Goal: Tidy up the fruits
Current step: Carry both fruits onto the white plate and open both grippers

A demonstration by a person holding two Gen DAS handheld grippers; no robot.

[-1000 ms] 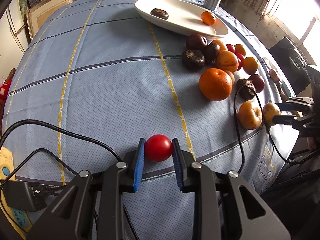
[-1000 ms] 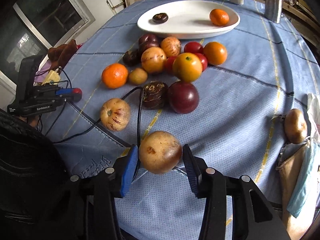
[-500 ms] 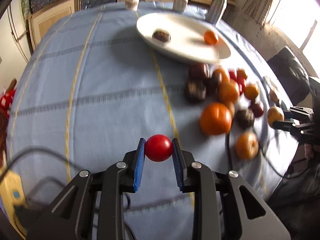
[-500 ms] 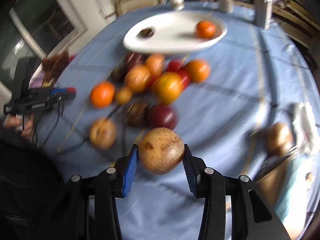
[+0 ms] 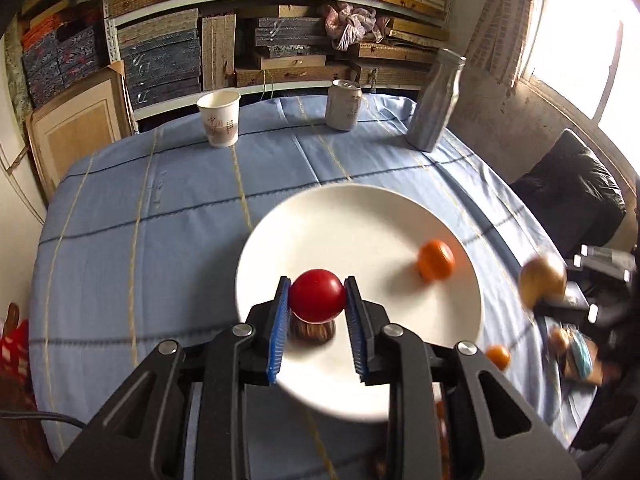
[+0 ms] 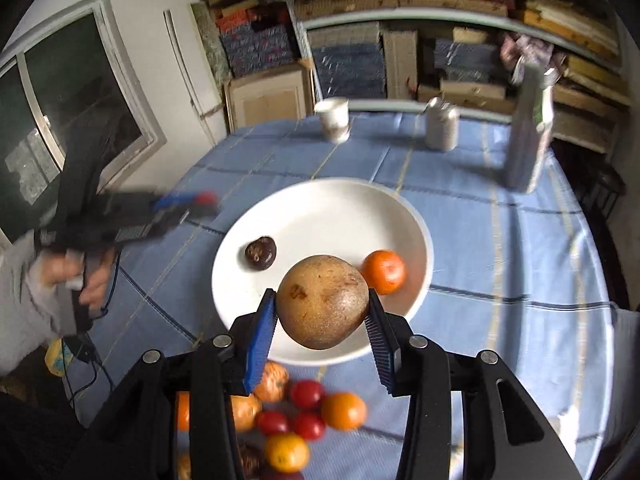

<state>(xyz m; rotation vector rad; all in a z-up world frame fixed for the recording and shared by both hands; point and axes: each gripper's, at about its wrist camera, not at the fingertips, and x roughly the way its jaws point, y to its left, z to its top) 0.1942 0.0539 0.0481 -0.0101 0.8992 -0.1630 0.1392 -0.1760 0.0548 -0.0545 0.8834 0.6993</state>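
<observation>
White plate (image 5: 400, 216) beneath left gripper (image 5: 317, 307)'s red fruit (image 5: 317, 295), right gripper (image 6: 322, 312)'s brown fruit (image 6: 322, 301).

Daylight is blowing out the window (image 5: 592, 40); motion blur is smearing edges, fisheye is bending the shelves (image 6: 400, 20).

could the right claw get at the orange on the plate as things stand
Probably not: the right claw is shut on a brown fruit, so it has no free grip, though the orange lies uncovered on the white plate.
</observation>
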